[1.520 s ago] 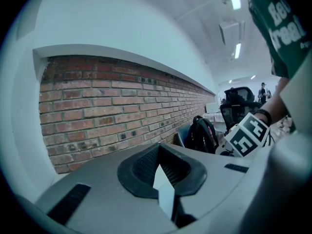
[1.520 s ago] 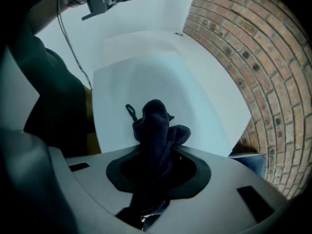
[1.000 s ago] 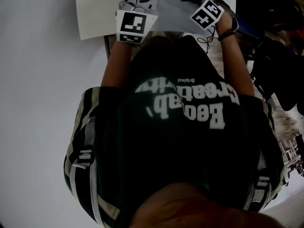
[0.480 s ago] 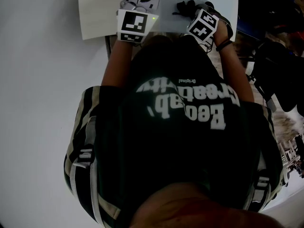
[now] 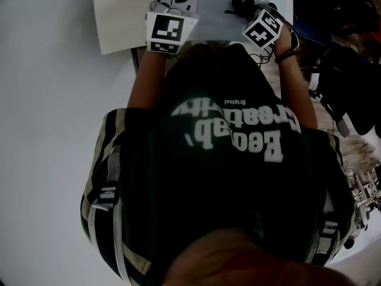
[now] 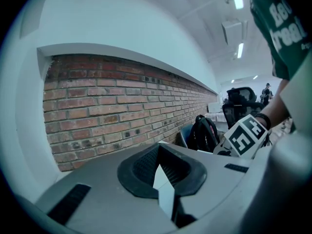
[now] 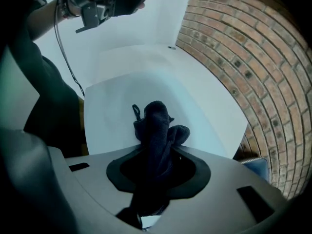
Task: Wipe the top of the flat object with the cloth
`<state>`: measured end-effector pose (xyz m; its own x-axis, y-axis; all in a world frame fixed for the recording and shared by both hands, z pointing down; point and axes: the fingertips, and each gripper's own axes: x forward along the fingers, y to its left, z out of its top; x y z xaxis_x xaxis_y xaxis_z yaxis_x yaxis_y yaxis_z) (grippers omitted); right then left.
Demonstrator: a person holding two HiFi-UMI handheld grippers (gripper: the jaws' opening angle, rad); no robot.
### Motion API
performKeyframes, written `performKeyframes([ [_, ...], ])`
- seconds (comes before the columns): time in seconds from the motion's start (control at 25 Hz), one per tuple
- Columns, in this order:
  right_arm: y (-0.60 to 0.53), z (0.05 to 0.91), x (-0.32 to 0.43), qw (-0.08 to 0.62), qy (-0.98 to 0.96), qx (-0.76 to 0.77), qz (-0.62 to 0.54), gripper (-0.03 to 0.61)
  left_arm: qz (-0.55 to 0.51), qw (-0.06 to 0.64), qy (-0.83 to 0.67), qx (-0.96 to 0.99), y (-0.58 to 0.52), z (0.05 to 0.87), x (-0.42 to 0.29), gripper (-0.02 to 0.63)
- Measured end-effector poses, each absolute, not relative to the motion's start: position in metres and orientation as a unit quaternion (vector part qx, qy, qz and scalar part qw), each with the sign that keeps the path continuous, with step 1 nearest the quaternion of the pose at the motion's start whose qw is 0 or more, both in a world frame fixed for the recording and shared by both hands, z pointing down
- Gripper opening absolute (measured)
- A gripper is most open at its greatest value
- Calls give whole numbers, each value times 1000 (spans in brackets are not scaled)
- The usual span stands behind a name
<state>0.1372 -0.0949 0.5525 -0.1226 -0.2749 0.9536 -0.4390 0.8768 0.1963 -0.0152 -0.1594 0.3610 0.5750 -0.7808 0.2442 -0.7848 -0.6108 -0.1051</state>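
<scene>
**Cloth (image 7: 155, 126) clamped in right gripper (image 7: 157, 167), over the flat white board (image 7: 122, 99)**

Cloth is dark and scrunched up. The right gripper's jaws are squeezed tight on it, and the loose end pokes out over the board's top. In the head view that's at about 1 o'clock. The left gripper (image 6: 163, 182) is at 12 o'clock, jaws pinching the board's thin edge. A brick wall (image 6: 107, 106) runs behind the board.

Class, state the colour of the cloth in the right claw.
Dark, near-black cloth; clearest in the right gripper view.
</scene>
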Motion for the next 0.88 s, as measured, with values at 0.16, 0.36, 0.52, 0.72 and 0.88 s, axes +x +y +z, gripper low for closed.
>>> performKeyframes([
  [0.16,-96,550,148,613,-748,245,74,91,135,5,-439,888,-160,359,-8,-5],
  [0.36,-102,542,146,610,-755,237,53,92,138,3,-446,884,-160,355,-3,-5],
  [0.52,-126,524,125,571,-776,265,32,92,140,8,-462,875,-156,360,-18,-5],
  [0.72,-151,511,67,557,-792,249,-17,94,139,14,-483,864,-147,364,-46,-5],
  [0.88,-165,510,19,551,-803,222,-51,94,145,19,-500,853,-141,365,-67,-5],
])
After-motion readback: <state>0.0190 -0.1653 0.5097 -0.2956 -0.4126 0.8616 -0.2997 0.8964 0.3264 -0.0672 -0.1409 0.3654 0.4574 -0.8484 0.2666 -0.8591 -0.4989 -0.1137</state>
